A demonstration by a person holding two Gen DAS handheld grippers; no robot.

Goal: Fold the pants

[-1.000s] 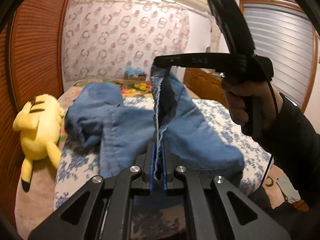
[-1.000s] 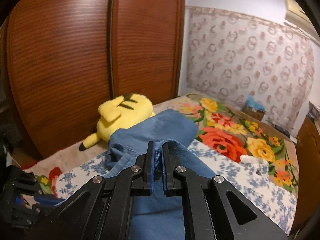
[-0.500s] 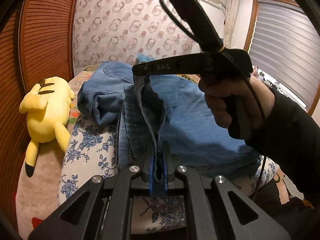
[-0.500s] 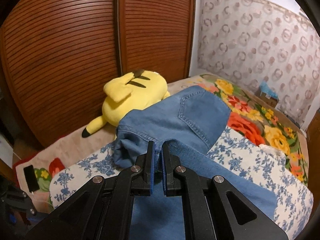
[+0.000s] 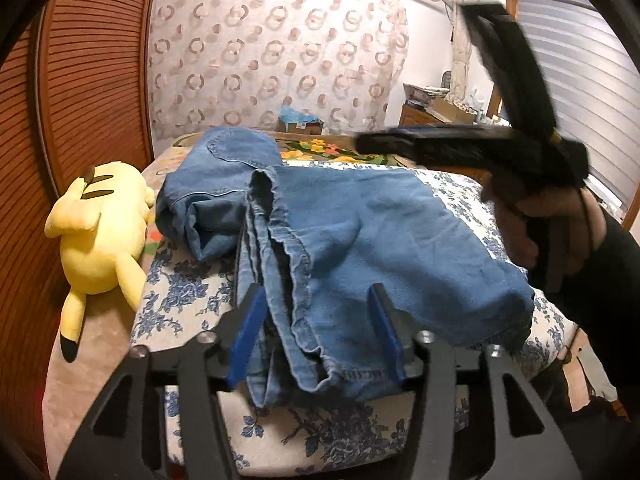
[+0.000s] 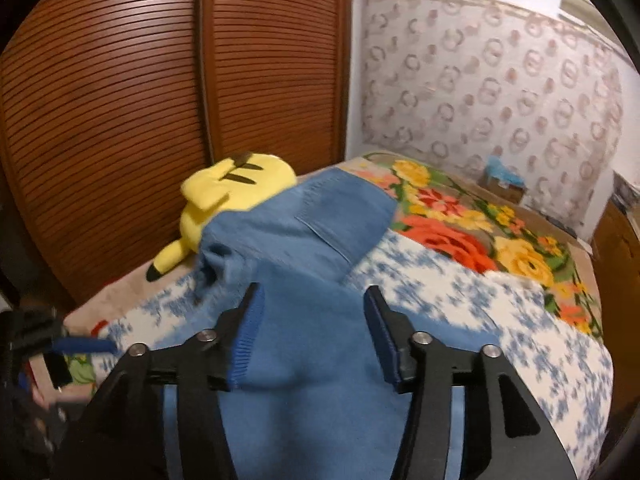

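Blue denim pants lie folded over on the floral bed cover; the waist part with a pocket lies at the far left. My left gripper is open, its blue-padded fingers on either side of the hem edge at the bed's near end. My right gripper is open just above the denim. It also shows in the left wrist view, blurred, above the pants' right side.
A yellow plush toy lies at the bed's left edge beside brown slatted wardrobe doors. A flowered blanket covers the far bed. A patterned curtain hangs behind. A box sits at the back.
Both grippers have opened and let go of the pants. The raised denim has dropped flat onto the bed. The right gripper has pulled back to the right.
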